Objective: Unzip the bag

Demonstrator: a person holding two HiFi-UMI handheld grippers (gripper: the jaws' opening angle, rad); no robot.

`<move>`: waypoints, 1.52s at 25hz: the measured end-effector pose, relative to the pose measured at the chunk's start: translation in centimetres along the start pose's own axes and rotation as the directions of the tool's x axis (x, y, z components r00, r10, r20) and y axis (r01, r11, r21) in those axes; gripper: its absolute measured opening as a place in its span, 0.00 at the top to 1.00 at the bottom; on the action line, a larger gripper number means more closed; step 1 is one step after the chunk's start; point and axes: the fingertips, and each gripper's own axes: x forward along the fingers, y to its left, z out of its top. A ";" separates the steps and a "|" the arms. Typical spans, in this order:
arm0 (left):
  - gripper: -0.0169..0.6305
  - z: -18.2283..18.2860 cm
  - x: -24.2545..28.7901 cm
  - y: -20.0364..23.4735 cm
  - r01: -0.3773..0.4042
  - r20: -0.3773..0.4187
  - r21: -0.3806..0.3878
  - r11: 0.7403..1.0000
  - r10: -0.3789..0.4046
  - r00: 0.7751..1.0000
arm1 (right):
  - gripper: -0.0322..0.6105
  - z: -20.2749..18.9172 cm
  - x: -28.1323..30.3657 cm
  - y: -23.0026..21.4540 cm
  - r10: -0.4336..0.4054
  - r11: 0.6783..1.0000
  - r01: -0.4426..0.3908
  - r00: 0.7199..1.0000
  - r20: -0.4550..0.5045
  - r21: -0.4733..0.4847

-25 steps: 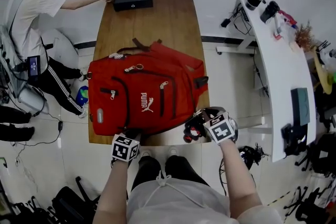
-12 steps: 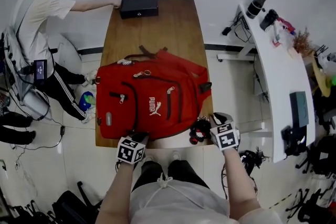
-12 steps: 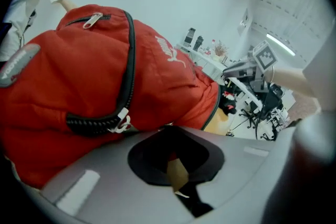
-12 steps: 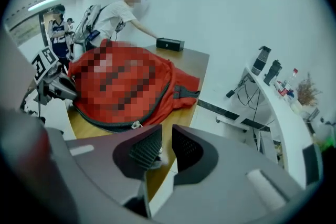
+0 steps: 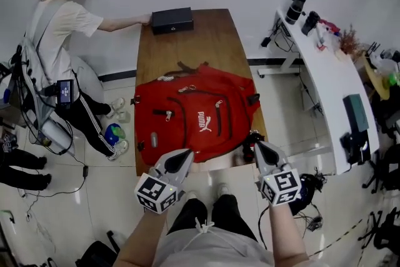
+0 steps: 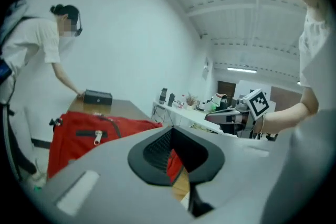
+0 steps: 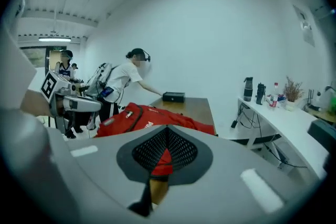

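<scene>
Near the bag's (image 5: 197, 119) front edge, left gripper (image 5: 185, 156) and right gripper (image 5: 257, 145) are pressed together and empty, the right's jaws just closed. I judge unzipping unstarted; next I must pinch a zip pull (image 5: 169, 114).

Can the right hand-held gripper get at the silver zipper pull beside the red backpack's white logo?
Probably yes: the right hand-held gripper hovers by the red fabric backpack with nothing between it and the silver zipper pull; its jaws, just closed on nothing, must open first.

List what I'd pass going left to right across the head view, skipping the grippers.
Standing person in a white shirt → red backpack lying on the wooden table → white desk.
</scene>
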 end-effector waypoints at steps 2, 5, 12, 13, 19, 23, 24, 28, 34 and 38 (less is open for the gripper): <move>0.96 1.7 -1.9 -1.9 0.009 0.046 0.078 0.997 -0.012 0.999 | 0.94 1.3 -1.9 3.1 0.018 1.000 -0.018 0.998 0.060 -0.016; 0.96 3.5 -4.8 -4.6 -0.020 0.115 0.162 0.987 0.001 0.993 | 0.94 2.8 -5.0 7.2 0.047 0.994 -0.034 0.991 0.125 -0.108; 0.96 3.4 -9.8 -10.9 -0.144 0.232 0.188 0.971 0.099 0.968 | 0.94 3.4 -11.9 12.5 0.134 0.961 -0.078 0.971 0.199 -0.265; 0.96 3.1 -10.5 -11.9 -0.166 0.247 0.178 0.970 0.120 0.962 | 0.94 3.0 -12.7 12.9 0.149 0.961 -0.093 0.968 0.203 -0.260; 0.96 0.0 -14.3 -17.2 -0.260 0.283 0.119 0.958 0.218 0.934 | 0.94 -0.5 -17.7 15.6 0.235 0.946 -0.180 0.953 0.188 -0.270; 0.96 -0.5 -15.8 -19.8 -0.280 0.299 0.149 0.948 0.227 0.927 | 0.94 -0.8 -20.1 16.4 0.257 0.948 -0.204 0.944 0.206 -0.246; 0.96 -0.4 -16.0 -20.2 -0.280 0.300 0.163 0.946 0.223 0.928 | 0.94 -0.7 -20.5 16.6 0.259 0.946 -0.203 0.943 0.209 -0.253; 0.96 0.1 -16.5 -20.9 -0.264 0.312 0.158 0.951 0.206 0.927 | 0.94 -0.3 -21.0 17.1 0.261 0.944 -0.201 0.940 0.220 -0.263; 0.96 0.0 -16.9 -20.9 -0.253 0.302 0.183 0.950 0.190 0.934 | 0.94 0.0 -21.1 17.8 0.254 0.946 -0.192 0.940 0.230 -0.261; 0.96 0.5 -17.4 -20.6 -0.259 0.302 0.201 0.945 0.192 0.934 | 0.94 0.5 -21.2 18.0 0.239 0.949 -0.175 0.941 0.239 -0.261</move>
